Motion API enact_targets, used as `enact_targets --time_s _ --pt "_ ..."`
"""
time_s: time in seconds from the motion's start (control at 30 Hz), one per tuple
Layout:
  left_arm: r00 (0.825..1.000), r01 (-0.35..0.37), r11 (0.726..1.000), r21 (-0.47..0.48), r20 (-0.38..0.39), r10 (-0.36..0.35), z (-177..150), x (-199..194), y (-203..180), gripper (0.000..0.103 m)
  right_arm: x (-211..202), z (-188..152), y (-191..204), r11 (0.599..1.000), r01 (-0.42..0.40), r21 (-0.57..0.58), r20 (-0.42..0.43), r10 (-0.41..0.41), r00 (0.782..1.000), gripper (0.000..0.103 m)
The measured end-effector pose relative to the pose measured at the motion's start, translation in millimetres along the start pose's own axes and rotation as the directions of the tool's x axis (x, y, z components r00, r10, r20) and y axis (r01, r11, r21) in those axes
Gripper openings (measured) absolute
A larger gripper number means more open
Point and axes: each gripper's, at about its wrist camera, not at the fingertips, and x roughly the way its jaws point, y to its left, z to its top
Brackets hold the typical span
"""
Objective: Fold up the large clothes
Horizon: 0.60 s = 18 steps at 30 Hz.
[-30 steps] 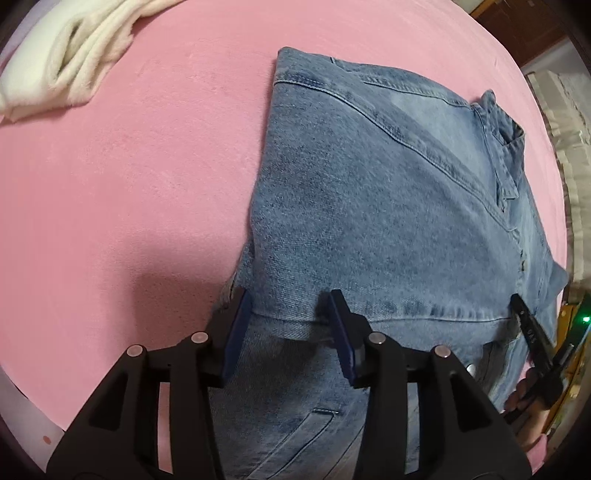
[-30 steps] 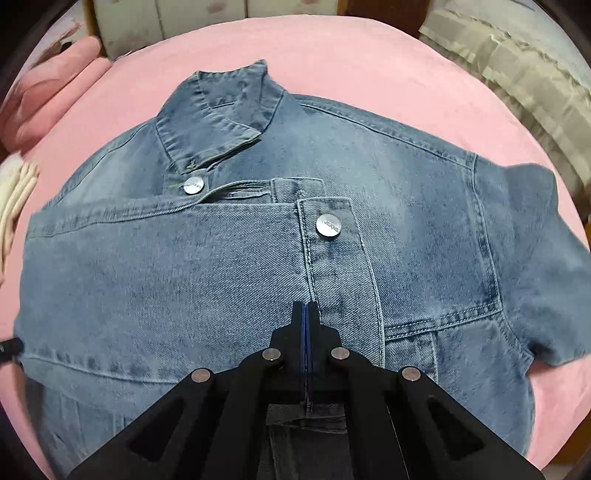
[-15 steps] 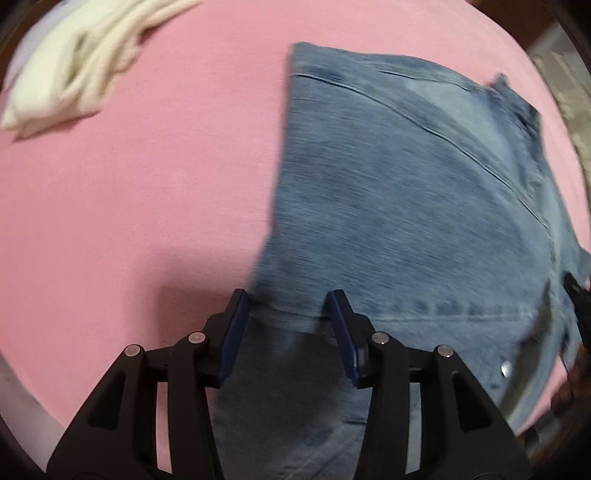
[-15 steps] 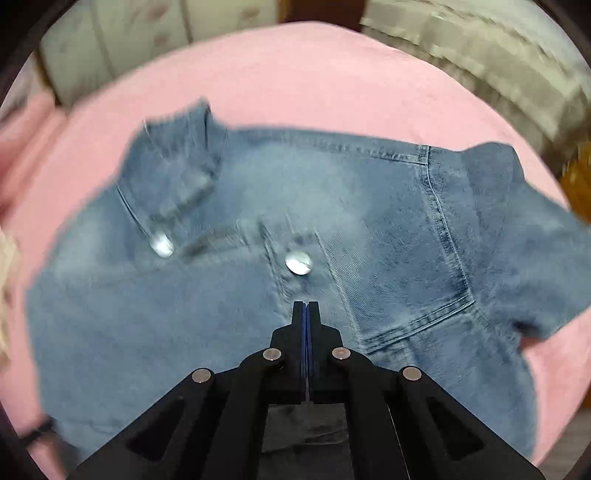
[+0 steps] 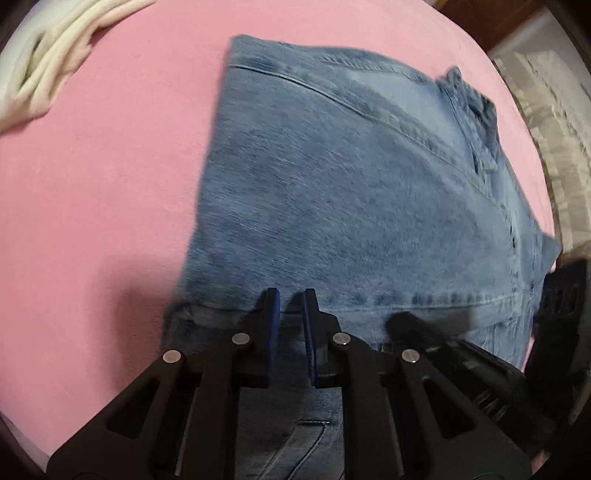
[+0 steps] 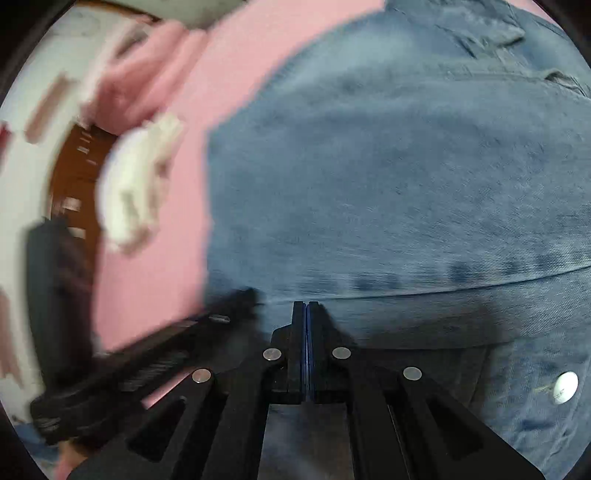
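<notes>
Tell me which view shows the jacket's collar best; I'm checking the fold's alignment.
The left wrist view: the blue denim jacket's collar sits fairly sharp at upper right. The right wrist view shows it only blurred, cut off at the top edge.

denim jacket [image 6: 388,184], closed right hand-held gripper [image 6: 306,314]
</notes>
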Motion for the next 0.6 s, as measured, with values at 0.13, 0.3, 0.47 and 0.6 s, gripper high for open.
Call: enact_targets --time_s 0.13,0.3,0.47,0.6 --pt "0.984 -0.133 0.991 -0.01 0.116 0.134 -1.5 -21.1 31.4 0.004 -60.3 -6.0 -68.6 0.982 0.184 0.043 0.14 -0.188 0.972 0.0" --pt "0.916 -0.381 0.922 -0.072 0.102 0.387 6.7 -20.2 76.1 0.005 -122.4 -7.0 -146.7 0.951 0.265 0.159 0.171 -0.291 0.941 0.0" --pt "0.97 -0.013 0.994 -0.109 0.241 0.039 23.5 -56.8 55.2 0.004 -133.8 9.4 -101.3 0.969 0.217 0.118 0.288 -0.243 0.926 0.0" --pt "0.98 0.143 0.989 -0.045 0.147 -0.135 50.7 -22.1 -2.1 0.005 -68.5 22.5 -46.0 0.98 -0.145 0.133 0.248 0.109 0.963 0.0"
